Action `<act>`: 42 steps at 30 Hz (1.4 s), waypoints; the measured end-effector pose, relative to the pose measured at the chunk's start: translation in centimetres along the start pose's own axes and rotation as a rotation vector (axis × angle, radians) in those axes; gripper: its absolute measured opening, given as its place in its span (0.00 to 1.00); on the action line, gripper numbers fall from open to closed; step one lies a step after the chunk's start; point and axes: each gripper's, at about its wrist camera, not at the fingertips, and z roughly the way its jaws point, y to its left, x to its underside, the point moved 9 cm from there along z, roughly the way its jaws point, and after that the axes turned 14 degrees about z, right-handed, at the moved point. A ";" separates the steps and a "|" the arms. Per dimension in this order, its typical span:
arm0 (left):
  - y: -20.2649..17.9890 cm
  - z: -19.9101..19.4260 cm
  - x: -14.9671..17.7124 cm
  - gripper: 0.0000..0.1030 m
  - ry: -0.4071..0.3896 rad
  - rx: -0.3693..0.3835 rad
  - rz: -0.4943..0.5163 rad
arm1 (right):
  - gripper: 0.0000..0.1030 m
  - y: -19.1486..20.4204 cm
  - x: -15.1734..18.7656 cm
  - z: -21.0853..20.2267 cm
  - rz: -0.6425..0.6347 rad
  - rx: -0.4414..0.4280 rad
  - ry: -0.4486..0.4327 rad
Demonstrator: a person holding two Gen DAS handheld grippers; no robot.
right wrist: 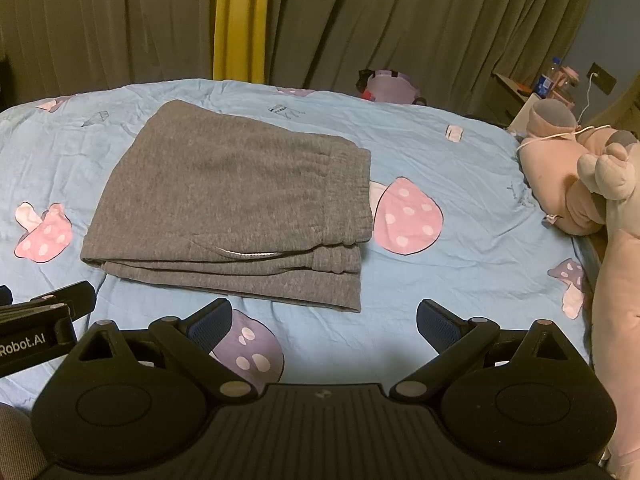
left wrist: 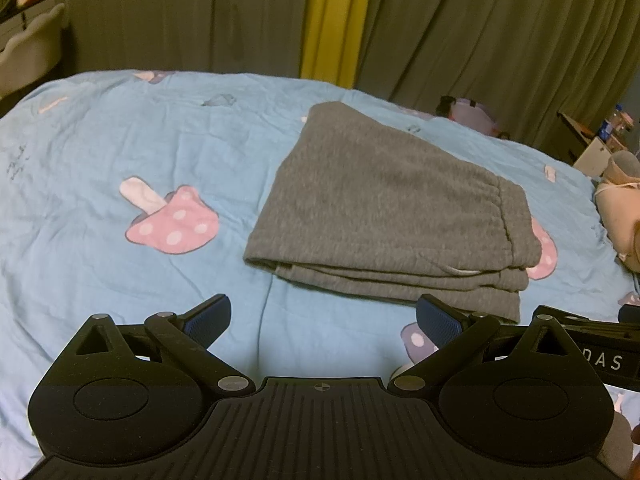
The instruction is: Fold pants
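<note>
Grey pants (left wrist: pixel 384 212) lie folded into a compact stack on the blue bedspread (left wrist: pixel 120 140), waistband to the right with a white drawstring showing at the near edge. In the right wrist view the same pants (right wrist: pixel 232 200) sit left of centre on the bedspread (right wrist: pixel 460 280). My left gripper (left wrist: pixel 323 320) is open, held just short of the stack's near edge, touching nothing. My right gripper (right wrist: pixel 324 322) is open too, in front of the stack's near right corner, with nothing between its fingers. Each gripper shows at the other view's edge.
The bedspread has pink mushroom prints (right wrist: pixel 408 216). A plush toy (right wrist: pixel 580 184) lies along the bed's right side. Grey and yellow curtains (left wrist: pixel 336 20) hang behind the bed. A nightstand with bottles (right wrist: pixel 552 84) stands far right, and a purple bag (right wrist: pixel 390 86) sits beyond the bed.
</note>
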 end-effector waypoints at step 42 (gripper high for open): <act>-0.1 -0.2 0.0 1.00 -0.005 0.003 0.001 | 0.96 0.1 -0.3 -0.3 0.010 -0.010 -0.004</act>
